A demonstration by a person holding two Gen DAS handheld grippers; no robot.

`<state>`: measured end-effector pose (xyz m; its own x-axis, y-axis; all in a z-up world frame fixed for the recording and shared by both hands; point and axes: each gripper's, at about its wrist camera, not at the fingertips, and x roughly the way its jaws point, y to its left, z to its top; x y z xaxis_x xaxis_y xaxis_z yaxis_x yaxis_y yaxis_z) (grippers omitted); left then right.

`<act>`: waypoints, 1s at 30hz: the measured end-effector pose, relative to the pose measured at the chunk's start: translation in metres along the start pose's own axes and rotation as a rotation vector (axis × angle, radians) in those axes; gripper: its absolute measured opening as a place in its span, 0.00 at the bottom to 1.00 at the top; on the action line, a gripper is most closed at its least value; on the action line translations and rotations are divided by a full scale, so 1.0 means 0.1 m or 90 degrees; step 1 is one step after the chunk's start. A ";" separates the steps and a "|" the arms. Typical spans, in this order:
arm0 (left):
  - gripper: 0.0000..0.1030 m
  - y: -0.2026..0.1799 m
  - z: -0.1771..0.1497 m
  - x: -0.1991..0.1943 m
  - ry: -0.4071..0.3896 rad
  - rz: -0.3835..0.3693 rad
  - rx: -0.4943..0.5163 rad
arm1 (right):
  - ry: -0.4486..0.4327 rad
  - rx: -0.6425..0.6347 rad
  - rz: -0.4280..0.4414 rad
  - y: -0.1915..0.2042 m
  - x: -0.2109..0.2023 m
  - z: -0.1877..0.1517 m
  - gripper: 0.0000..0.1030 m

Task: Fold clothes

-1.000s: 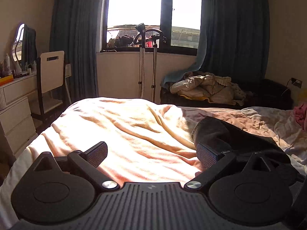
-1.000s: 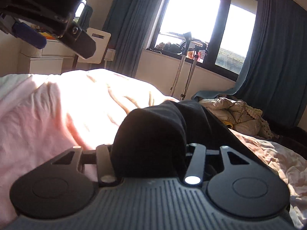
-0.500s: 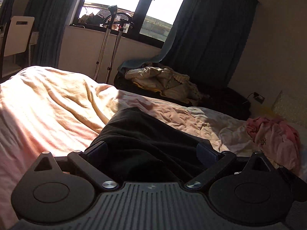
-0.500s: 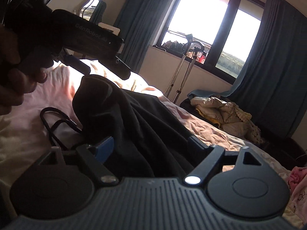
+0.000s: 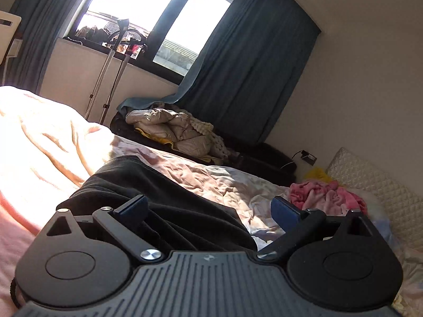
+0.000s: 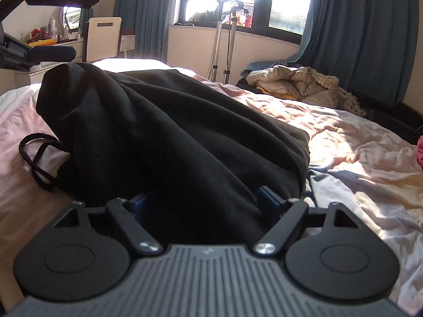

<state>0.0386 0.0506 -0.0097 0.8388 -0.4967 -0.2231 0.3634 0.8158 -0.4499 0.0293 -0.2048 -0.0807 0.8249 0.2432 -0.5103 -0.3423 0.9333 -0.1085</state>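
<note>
A black garment (image 6: 164, 137) lies in a rumpled heap on the bed (image 6: 357, 153), over a pale pink sheet lit by strong sun. A black drawstring (image 6: 37, 155) loops out of it on the left of the right wrist view. The right gripper (image 6: 206, 203) sits low at the near edge of the garment; its jaws have just been opening and now stand wide, with the dark cloth bunched between the blue pads (image 6: 268, 200) but not pinched. The left gripper (image 5: 208, 207) also stands wide open beside the garment: folds of the cloth lie by its left finger, while its right finger is over bare sheet, and nothing is held. In the right wrist view the left gripper shows at the upper left, above the garment. Further along the bed lies a pink cloth (image 5: 325, 194) near a quilted headboard (image 5: 378, 185). Past the bed, a beige jacket (image 5: 169, 129) is piled on a dark couch under a window (image 5: 158, 15) with blue curtains (image 5: 246, 63). A white chair (image 6: 104, 38) stands by a dresser.
</note>
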 end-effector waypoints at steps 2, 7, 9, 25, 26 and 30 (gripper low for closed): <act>0.97 0.00 -0.05 0.07 0.025 -0.014 -0.011 | -0.001 -0.019 -0.004 0.05 0.00 -0.02 0.81; 0.97 0.13 -0.15 0.31 0.092 0.006 -0.070 | -0.002 -0.010 0.001 0.03 -0.01 0.00 0.81; 0.97 0.23 -0.16 0.37 0.109 0.013 -0.107 | -0.006 -0.007 0.001 0.04 0.00 0.00 0.73; 0.98 0.65 -0.09 0.33 0.088 -0.099 -0.327 | -0.158 0.049 -0.078 -0.13 -0.64 0.16 0.09; 0.98 0.62 -0.10 0.36 0.099 -0.106 -0.321 | -0.158 0.055 -0.079 -0.15 -0.67 0.16 0.09; 0.96 0.51 -0.08 0.40 0.082 -0.109 -0.281 | -0.148 0.072 -0.078 -0.22 -0.70 0.14 0.09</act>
<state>0.0870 0.0699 -0.0484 0.7153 -0.6676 -0.2066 0.2610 0.5294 -0.8072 -0.0146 -0.2382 -0.0307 0.9427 0.1683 -0.2882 -0.1920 0.9798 -0.0556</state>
